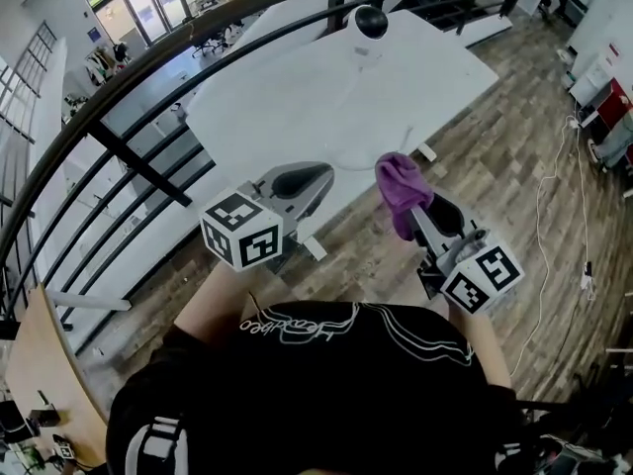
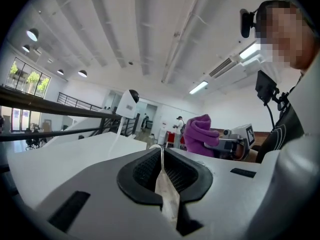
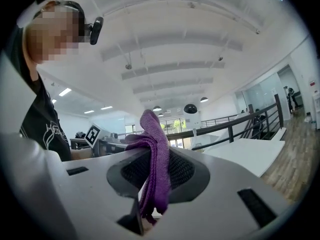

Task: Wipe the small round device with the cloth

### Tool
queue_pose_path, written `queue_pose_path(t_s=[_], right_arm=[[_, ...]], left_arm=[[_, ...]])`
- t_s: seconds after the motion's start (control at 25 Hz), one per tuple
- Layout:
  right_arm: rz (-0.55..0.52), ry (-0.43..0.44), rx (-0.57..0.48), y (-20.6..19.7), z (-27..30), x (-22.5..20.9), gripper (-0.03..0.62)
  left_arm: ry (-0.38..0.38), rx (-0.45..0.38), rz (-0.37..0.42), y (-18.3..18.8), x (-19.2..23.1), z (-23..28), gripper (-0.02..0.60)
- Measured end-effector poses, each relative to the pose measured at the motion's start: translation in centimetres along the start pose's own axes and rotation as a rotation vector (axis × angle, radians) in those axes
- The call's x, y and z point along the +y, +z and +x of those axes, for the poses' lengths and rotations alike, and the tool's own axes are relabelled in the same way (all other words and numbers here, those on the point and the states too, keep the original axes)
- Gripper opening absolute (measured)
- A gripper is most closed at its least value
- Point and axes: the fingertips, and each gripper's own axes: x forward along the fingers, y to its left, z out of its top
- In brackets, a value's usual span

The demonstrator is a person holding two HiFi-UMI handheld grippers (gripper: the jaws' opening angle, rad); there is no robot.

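Two grippers hang short of the tabletop's (image 1: 287,107) near edge. My right gripper (image 1: 423,214) pinches the purple cloth (image 1: 400,181), a bunched fold standing clear of the jaws, left there, I judge, as the wiping face. My left gripper (image 1: 303,179) is pressed together on nothing. The small round device (image 1: 369,26) stands upright near the tabletop's far edge, well apart from both.

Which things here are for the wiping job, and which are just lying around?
For the job: purple cloth, clamped in the right gripper; small round device on the white table.
Just around: black railing; wooden floor; left gripper, shut and empty.
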Motion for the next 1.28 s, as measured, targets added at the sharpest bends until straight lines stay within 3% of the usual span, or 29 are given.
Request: queue_pose_path(t_s=[0.24,0.64,1.0,1.28], right_arm=[[-0.04,-0.013,-0.021,0.9,0.3,-0.9,0.072],[-0.158,0.017,-0.044,3.3,4.2,-5.6,0.072],[-0.291,0.036,-0.054,6.4,10.1,-9.7,0.072],[-0.429,0.007,-0.085,9.3,13.5,-8.9,0.072]], left_arm=[[-0.002,0.006,0.046,1.1,0.7,1.2,0.019],[0.134,0.069,0.062,1.4,8.0,5.4,0.155],[0.183,0.178,0.071,-1.3,14.3,10.7,0.163],[0.16,0.201,0.064,-3.0,15.7,11.7,0.161]])
